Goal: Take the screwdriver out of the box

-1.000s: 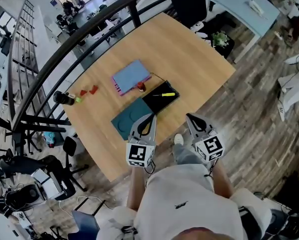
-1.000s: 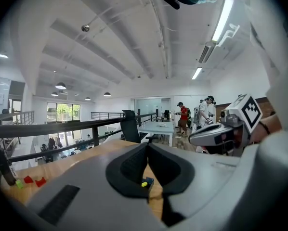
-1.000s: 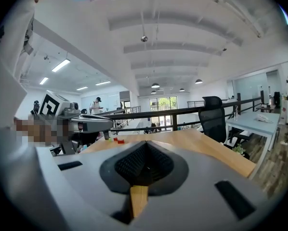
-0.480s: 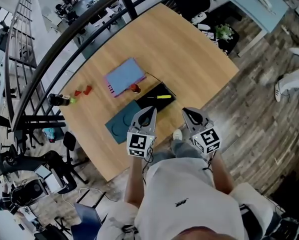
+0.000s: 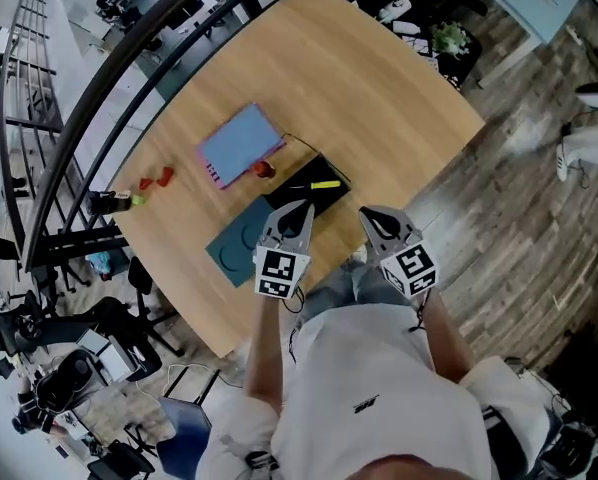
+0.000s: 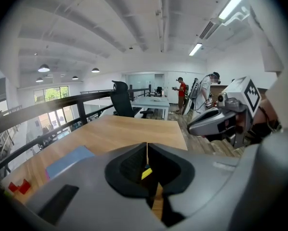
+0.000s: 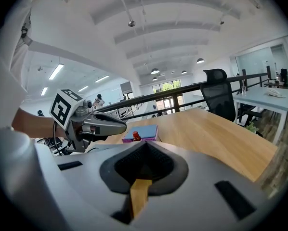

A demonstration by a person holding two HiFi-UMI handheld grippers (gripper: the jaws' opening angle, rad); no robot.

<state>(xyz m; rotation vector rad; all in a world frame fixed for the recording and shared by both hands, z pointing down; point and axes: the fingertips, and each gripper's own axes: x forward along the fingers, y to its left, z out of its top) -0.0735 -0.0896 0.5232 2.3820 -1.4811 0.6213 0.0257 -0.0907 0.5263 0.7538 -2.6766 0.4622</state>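
Jaws pressed together on both sides, nothing between them: the left gripper [image 6: 147, 147] is pinched to a slit, and the right gripper [image 7: 144, 144] is closed the same way. That makes sense, since this looks like the approach and not the grab, with the pair carried side by side over the near edge of the table [image 5: 379, 98]. Just ahead of the left tips sits the open black box [image 5: 317, 173], and the yellow screwdriver [image 5: 325, 184] lies flat inside it, untouched. The teal lid [image 5: 234, 246] rests beside the box. Against a second ago, both grippers have closed in, and the left tips now hang at the box's near edge
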